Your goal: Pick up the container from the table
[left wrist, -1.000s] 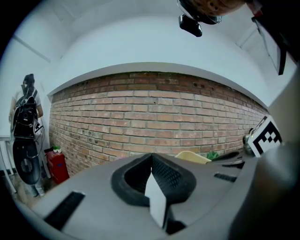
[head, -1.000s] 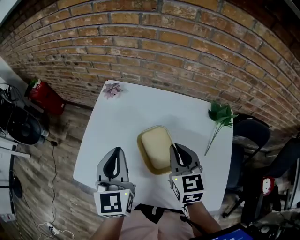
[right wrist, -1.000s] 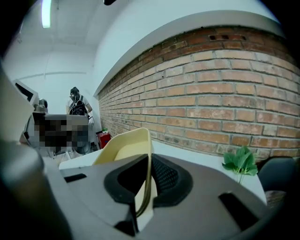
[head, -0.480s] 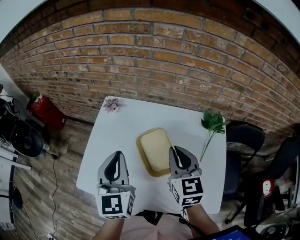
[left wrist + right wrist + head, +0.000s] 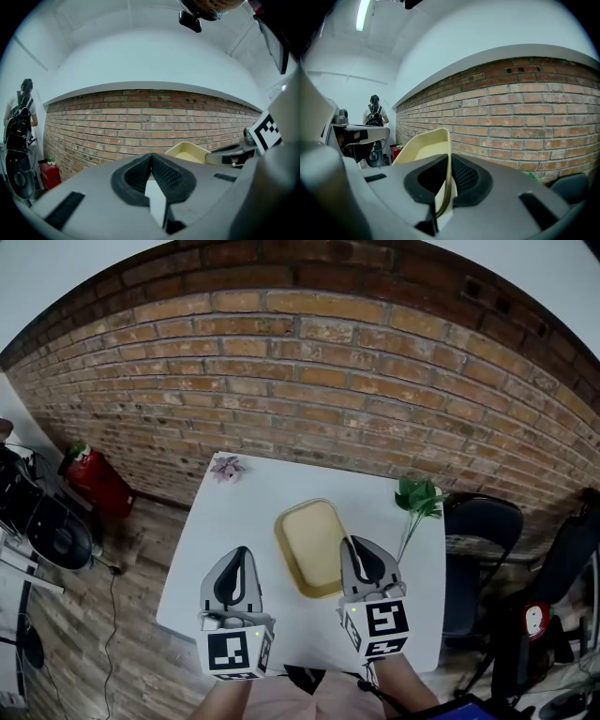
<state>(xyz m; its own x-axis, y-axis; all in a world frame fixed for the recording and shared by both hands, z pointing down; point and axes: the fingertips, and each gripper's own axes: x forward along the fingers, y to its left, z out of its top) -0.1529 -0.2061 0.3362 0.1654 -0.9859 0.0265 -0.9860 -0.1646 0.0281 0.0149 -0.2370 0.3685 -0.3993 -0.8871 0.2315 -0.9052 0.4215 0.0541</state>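
Note:
The container (image 5: 312,542) is a shallow cream-yellow tray, held off the white table (image 5: 225,521) and tilted. My right gripper (image 5: 352,546) is shut on its right rim. In the right gripper view the thin rim (image 5: 446,183) runs between the two black pads and the container (image 5: 423,146) reaches out to the left. My left gripper (image 5: 237,555) hovers to the left of the tray, apart from it, shut with nothing between its pads (image 5: 151,157). The left gripper view shows the container (image 5: 187,151) at the right with the right gripper (image 5: 229,154) on it.
A green leafy sprig (image 5: 417,498) lies at the table's right edge and a pink flower (image 5: 226,468) at its far left corner. A brick wall stands behind. A black chair (image 5: 478,531) is to the right, a red object (image 5: 94,479) on the floor to the left. A person with a backpack (image 5: 374,112) stands far off.
Both grippers have risen, and the container has gone up with the right one. The table now looks smaller and farther below.

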